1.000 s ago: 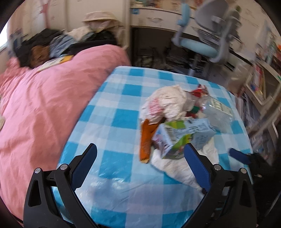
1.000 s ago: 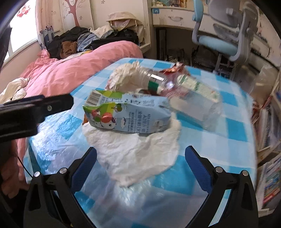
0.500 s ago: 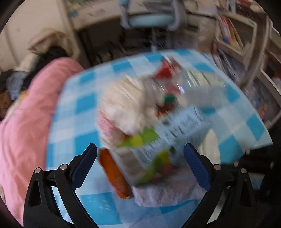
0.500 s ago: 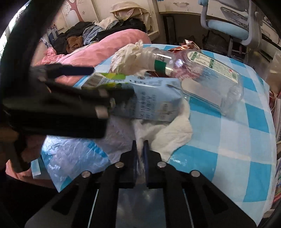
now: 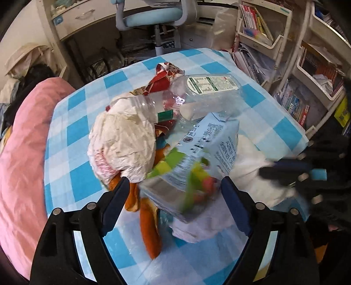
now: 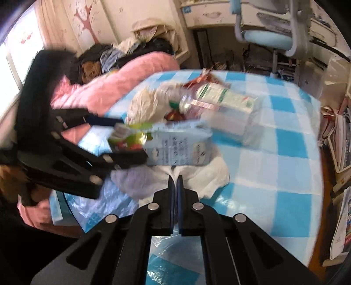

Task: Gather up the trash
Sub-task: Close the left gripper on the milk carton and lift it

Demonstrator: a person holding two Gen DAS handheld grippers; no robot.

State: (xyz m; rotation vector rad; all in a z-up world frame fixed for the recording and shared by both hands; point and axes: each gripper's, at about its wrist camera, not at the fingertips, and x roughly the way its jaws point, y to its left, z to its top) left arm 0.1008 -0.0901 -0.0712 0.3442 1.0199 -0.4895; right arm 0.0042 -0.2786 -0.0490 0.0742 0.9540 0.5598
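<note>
A pile of trash lies on the blue-checked table (image 5: 74, 133). A light blue milk carton (image 5: 197, 162) lies on a white tissue (image 5: 252, 175); behind are a clear plastic bottle (image 5: 204, 92), a crumpled white bag (image 5: 122, 140), a red wrapper (image 5: 164, 72) and an orange wrapper (image 5: 151, 225). My left gripper (image 5: 175, 201) is open, its jaws on either side of the carton's near end. My right gripper (image 6: 174, 182) is shut on the white tissue (image 6: 208, 175) under the carton (image 6: 175, 146). The left gripper (image 6: 129, 140) shows in the right wrist view.
A pink duvet (image 5: 19, 153) lies left of the table. A blue office chair (image 5: 153, 17) and desk stand behind. Bookshelves (image 5: 307, 72) stand right of the table. A clear plastic sheet (image 6: 105, 203) hangs over the near table edge.
My left gripper swung right and closed in until its open jaws flank the carton. My right gripper went from open to shut on the white tissue.
</note>
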